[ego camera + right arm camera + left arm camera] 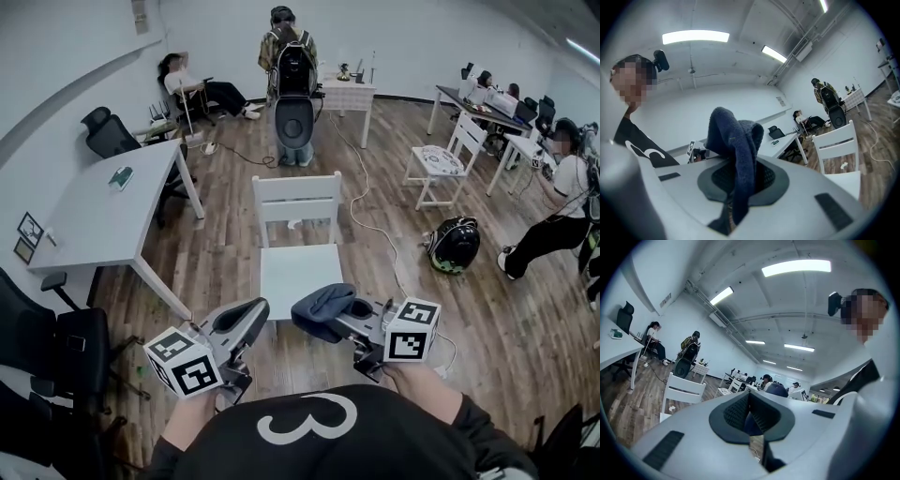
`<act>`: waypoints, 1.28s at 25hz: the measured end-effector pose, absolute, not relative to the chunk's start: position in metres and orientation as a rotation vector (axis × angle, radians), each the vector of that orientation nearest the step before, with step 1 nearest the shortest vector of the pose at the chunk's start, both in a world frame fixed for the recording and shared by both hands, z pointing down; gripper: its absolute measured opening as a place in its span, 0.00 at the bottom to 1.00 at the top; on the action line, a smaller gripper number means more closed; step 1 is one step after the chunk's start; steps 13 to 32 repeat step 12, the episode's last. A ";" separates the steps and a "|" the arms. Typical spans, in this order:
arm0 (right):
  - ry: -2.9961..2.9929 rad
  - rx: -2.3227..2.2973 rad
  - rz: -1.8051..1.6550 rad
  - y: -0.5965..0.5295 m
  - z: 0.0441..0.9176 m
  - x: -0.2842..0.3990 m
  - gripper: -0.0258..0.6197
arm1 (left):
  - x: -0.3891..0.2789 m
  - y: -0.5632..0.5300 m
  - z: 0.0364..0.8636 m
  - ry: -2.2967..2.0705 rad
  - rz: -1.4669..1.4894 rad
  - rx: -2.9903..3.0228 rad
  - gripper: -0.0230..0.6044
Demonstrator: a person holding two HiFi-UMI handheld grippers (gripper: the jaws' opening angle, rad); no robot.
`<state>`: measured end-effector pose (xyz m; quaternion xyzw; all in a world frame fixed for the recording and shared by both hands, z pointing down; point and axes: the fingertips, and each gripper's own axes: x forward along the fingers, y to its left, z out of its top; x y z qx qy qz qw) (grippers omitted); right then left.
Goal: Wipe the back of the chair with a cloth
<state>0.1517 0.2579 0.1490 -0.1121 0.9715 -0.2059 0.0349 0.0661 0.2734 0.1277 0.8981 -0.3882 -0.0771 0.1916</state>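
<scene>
- My right tool (740,180) is clamped on the cloth (733,140), a dark blue wad that bulges above the jaws and hangs below them.
- My left tool (751,416) is narrow, its jaws all but together. I judge it empty; the blue showing past them looks like that same cloth.
- Both tools are close to my chest, side by side, left (246,319) and right (352,314).
- The chair (298,202) stands straight ahead, its seat (300,272) towards me and just beyond the tools.
- The backrest (297,187) is on the far side of the seat, its long axis running left to right.
- The right tool must reach forward over the seat. Neither tool is clearly nearer.
- The backrest's rear face is hidden from me.
</scene>
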 end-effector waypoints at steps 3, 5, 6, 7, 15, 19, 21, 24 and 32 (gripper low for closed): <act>2.984 -0.353 -0.621 0.251 0.146 0.158 0.11 | 0.072 0.266 0.123 -1.091 -0.229 2.533 0.06; 2.976 -0.361 -0.616 0.244 0.144 0.165 0.11 | 0.079 0.261 0.121 -1.090 -0.229 2.538 0.06; 2.971 -0.365 -0.614 0.241 0.143 0.170 0.11 | 0.083 0.258 0.121 -1.090 -0.228 2.541 0.06; 2.966 -0.368 -0.614 0.237 0.143 0.174 0.11 | 0.087 0.255 0.120 -1.090 -0.227 2.544 0.06; 2.961 -0.367 -0.632 0.222 0.147 0.191 0.11 | 0.106 0.241 0.120 -1.086 -0.224 2.551 0.06; 2.961 -0.367 -0.632 0.222 0.147 0.191 0.11 | 0.106 0.241 0.120 -1.086 -0.224 2.551 0.06; 2.961 -0.367 -0.632 0.222 0.147 0.191 0.11 | 0.106 0.241 0.120 -1.086 -0.224 2.551 0.06; 2.961 -0.367 -0.632 0.222 0.147 0.191 0.11 | 0.106 0.241 0.120 -1.086 -0.224 2.551 0.06; 2.961 -0.367 -0.632 0.222 0.147 0.191 0.11 | 0.106 0.241 0.120 -1.086 -0.224 2.551 0.06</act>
